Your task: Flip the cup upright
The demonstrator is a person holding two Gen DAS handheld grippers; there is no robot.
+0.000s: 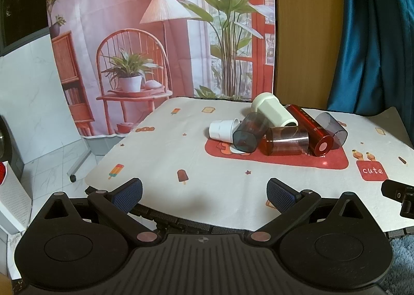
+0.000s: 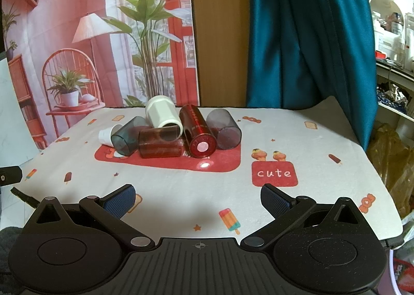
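Observation:
Several cups lie on their sides in a pile on the red patch of the tablecloth [image 1: 333, 161]: a small white cup [image 1: 223, 128], a dark blue clear cup [image 1: 249, 132], a brown clear cup [image 1: 286, 141], a cream cup [image 1: 274, 110], a red metallic cup [image 1: 310, 130] and a grey clear cup [image 1: 331, 127]. The same pile shows in the right wrist view: white [image 2: 107, 134], blue [image 2: 128, 136], brown [image 2: 159, 143], cream [image 2: 164, 112], red [image 2: 198, 132], grey [image 2: 223, 129]. My left gripper [image 1: 204, 191] and right gripper [image 2: 198, 198] are open and empty, well short of the pile.
The white printed cloth [image 2: 323, 191] covers the table, with a red "cute" label [image 2: 274, 173]. A printed backdrop [image 1: 160, 36], a wooden panel [image 2: 220, 36] and a teal curtain [image 2: 310, 36] stand behind. The other gripper's tip [image 1: 398, 191] shows at the right edge.

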